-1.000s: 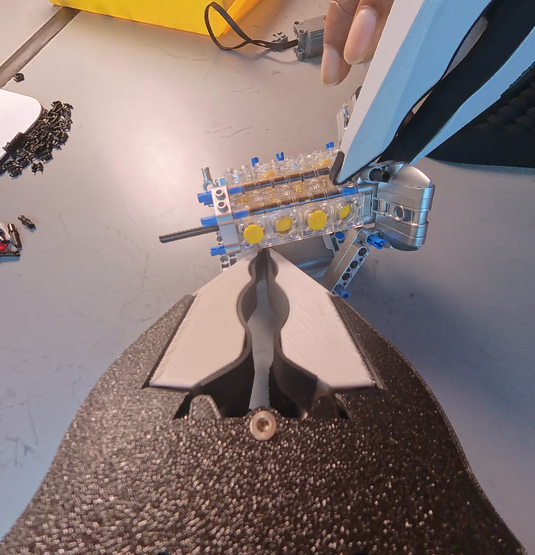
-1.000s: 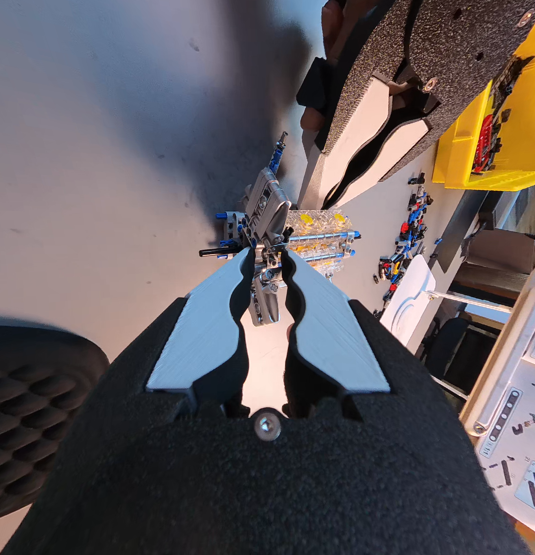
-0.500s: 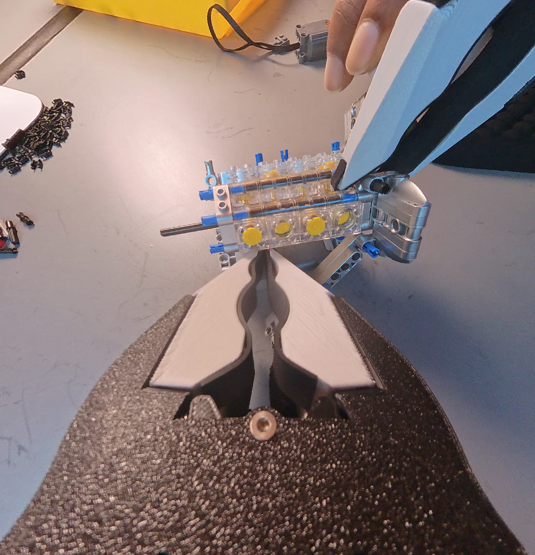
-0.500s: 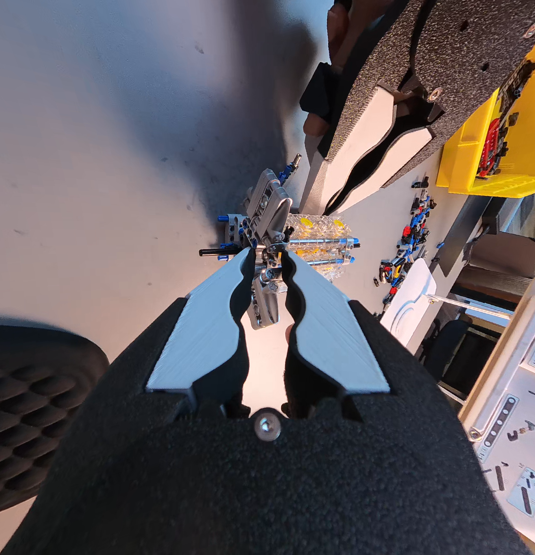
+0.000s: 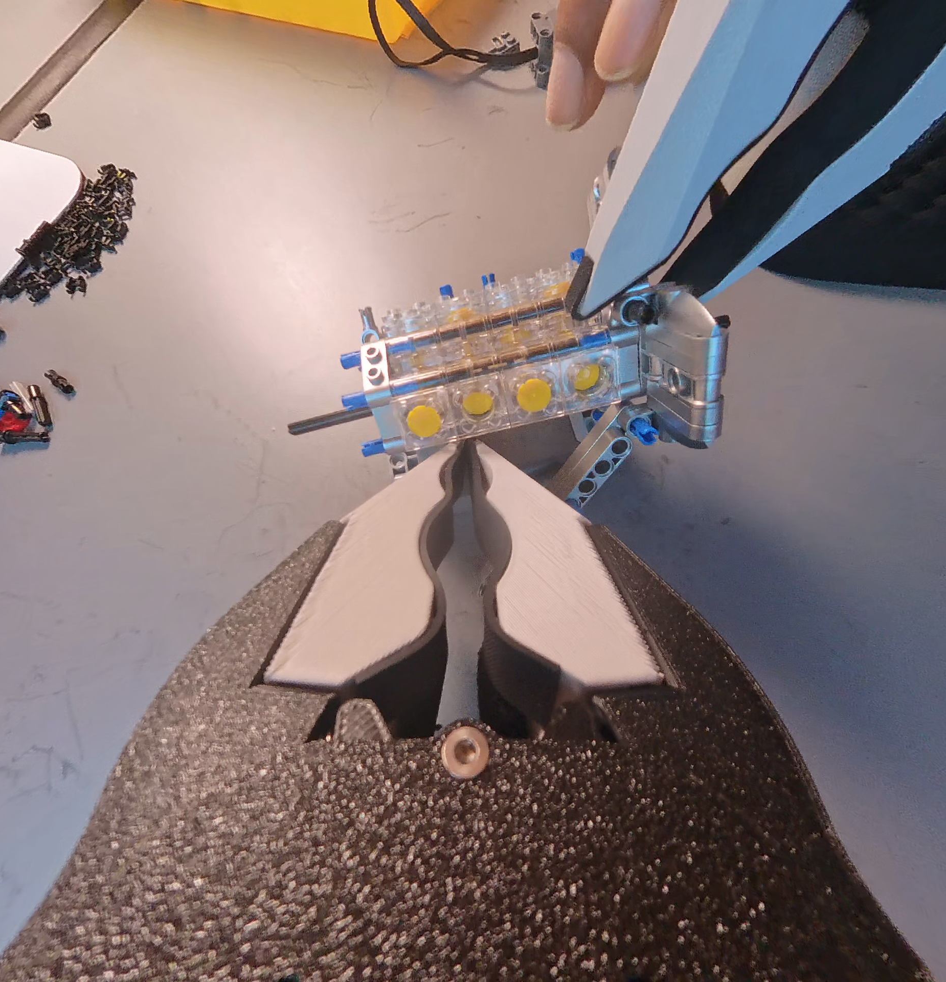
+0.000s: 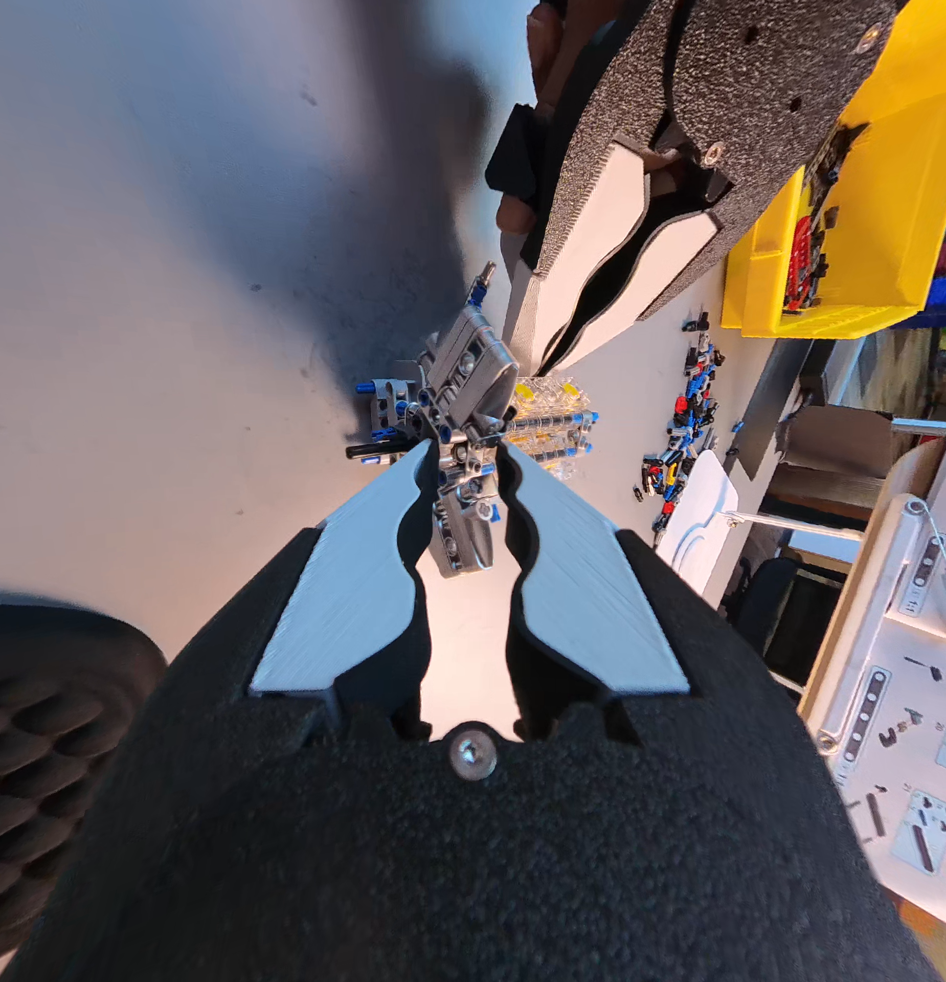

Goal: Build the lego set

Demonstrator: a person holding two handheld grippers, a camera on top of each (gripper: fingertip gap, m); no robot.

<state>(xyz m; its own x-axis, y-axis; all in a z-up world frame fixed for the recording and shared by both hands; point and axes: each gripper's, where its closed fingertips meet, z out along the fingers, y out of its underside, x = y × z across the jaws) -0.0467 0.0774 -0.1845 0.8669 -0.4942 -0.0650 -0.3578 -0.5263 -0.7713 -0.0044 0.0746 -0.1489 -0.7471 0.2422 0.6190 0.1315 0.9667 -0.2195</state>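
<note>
A toy brick engine model with clear blocks, yellow pistons and a grey end housing sits between both grippers, just above the grey table. My left gripper is shut, its tips at the model's underside; the pinched part is hidden. My right gripper is shut on the model's grey end assembly. In the left wrist view the right gripper comes in from the upper right onto that end. In the right wrist view the left gripper meets the clear blocks.
A yellow bin stands at the table's far side. A pile of black pins, small coloured parts and a white tray lie to the left. A grey motor with a black cable lies behind. A person's fingers grip the right gripper.
Both grippers stay shut on the model. It has tilted slightly, and the left gripper has drawn a little away in the right wrist view.
</note>
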